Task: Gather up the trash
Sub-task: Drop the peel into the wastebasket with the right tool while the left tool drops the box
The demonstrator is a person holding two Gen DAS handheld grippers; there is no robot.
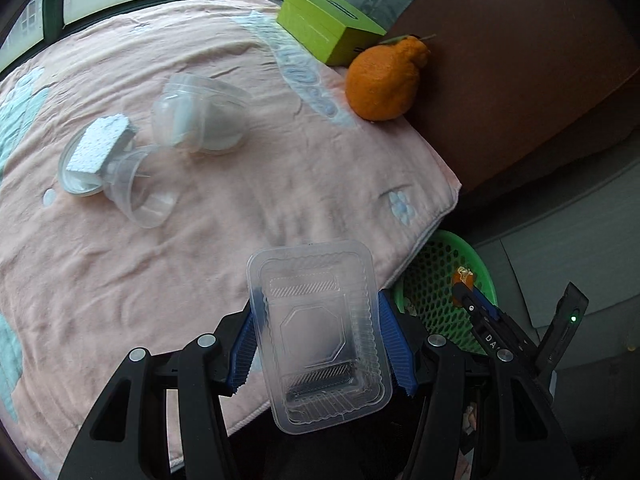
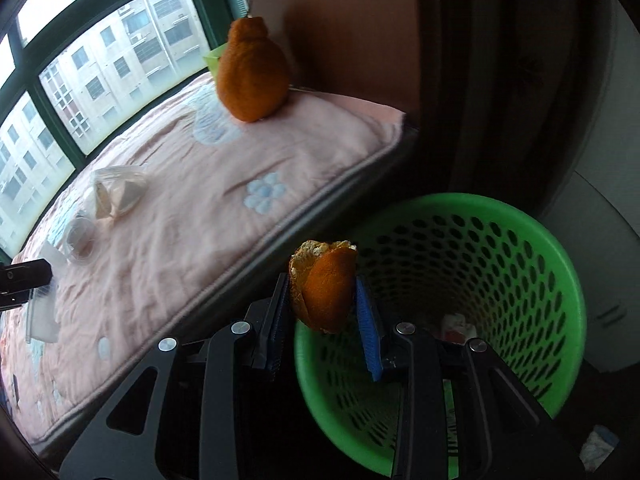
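My left gripper [image 1: 316,320] is shut on a clear plastic tray [image 1: 320,336], held over the edge of the pink blanket [image 1: 200,220]. My right gripper [image 2: 323,300] is shut on a piece of orange peel [image 2: 325,286], just over the near rim of the green mesh bin [image 2: 532,240]. In the left wrist view the bin [image 1: 440,276] sits below the blanket's corner, and the right gripper [image 1: 464,286] with the peel [image 1: 463,278] shows above it. Clear plastic cups [image 1: 200,116] and a white foam block [image 1: 100,142] lie on the blanket.
A whole orange [image 1: 382,80] and a green box [image 1: 328,24] sit at the blanket's far corner by a brown wall. A window runs along the far side. Some scraps [image 2: 456,326] lie in the bin's bottom. A white paper scrap [image 2: 600,444] lies on the floor.
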